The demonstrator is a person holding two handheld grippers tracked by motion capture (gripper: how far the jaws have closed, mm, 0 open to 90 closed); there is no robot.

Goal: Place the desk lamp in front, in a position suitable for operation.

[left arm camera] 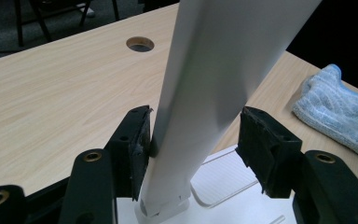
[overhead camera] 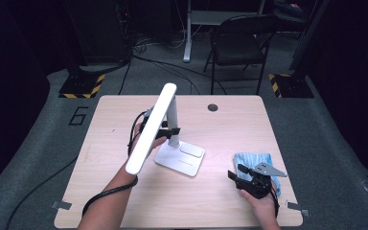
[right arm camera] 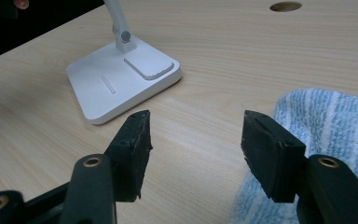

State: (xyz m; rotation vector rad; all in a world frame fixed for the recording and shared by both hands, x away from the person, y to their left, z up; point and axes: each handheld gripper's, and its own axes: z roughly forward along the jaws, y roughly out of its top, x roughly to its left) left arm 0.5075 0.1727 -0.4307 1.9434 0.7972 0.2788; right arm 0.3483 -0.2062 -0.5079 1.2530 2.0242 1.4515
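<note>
A white desk lamp (overhead camera: 172, 139) is shown mid-table, its upright arm (left arm camera: 200, 107) bracketed by the left gripper (left arm camera: 193, 135) — one pad touches, the other stands clear, so no clamp is made. The right gripper (right arm camera: 196, 135) is held released beside a blue cloth (right arm camera: 326, 121). The lamp is judged rigid, smooth, hinged and top-heavy — best gripped low on the arm, near the base (right arm camera: 121, 79)

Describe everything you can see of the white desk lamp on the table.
The white desk lamp looks like smooth matte plastic. Its flat square base rests on the wooden table and carries a ribbed raised pad and a thin groove. A hinged stem rises from the base to a long flat light bar, tilted down toward the person. The left hand-held gripper straddles the stem, one pad touching it, the other apart.
</note>
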